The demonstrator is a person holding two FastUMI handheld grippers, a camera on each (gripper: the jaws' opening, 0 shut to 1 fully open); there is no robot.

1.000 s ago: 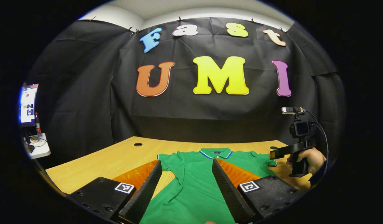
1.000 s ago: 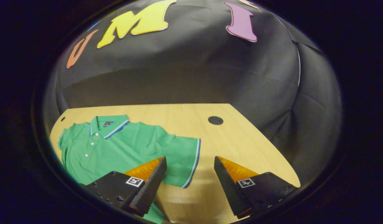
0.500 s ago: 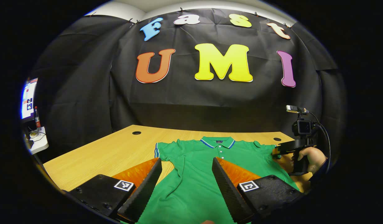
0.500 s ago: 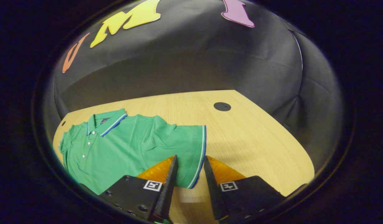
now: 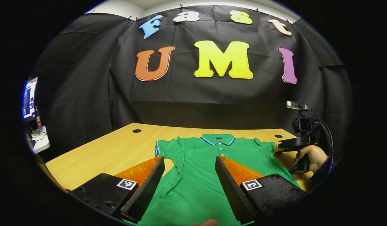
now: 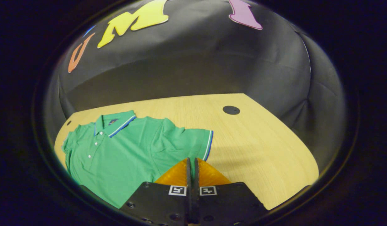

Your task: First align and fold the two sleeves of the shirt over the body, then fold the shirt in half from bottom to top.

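Note:
A green polo shirt (image 5: 196, 175) lies flat and face up on the wooden table (image 5: 118, 147), collar toward the wall. My left gripper (image 5: 189, 158) hovers open over the shirt's body, fabric showing between its spread fingers. In the right gripper view the shirt (image 6: 124, 150) lies to the left, and its blue-trimmed sleeve (image 6: 190, 141) reaches my right gripper (image 6: 191, 159), which is shut on the sleeve's lower cuff corner. The left gripper view also shows that right gripper (image 5: 280, 147) at the shirt's far right sleeve, held by a hand (image 5: 309, 155). The other sleeve (image 5: 163, 149) lies spread out.
Round cable holes (image 5: 137, 130) (image 6: 231, 110) sit near the table's back corners. Bare wood (image 6: 259, 141) stretches to the right of the sleeve. A monitor (image 5: 29, 99) and a small white shelf (image 5: 39, 141) stand off the table's left side.
My right gripper's fingers went from wide apart to shut around the sleeve's cuff edge. My left gripper stayed open and only shifted slightly over the shirt.

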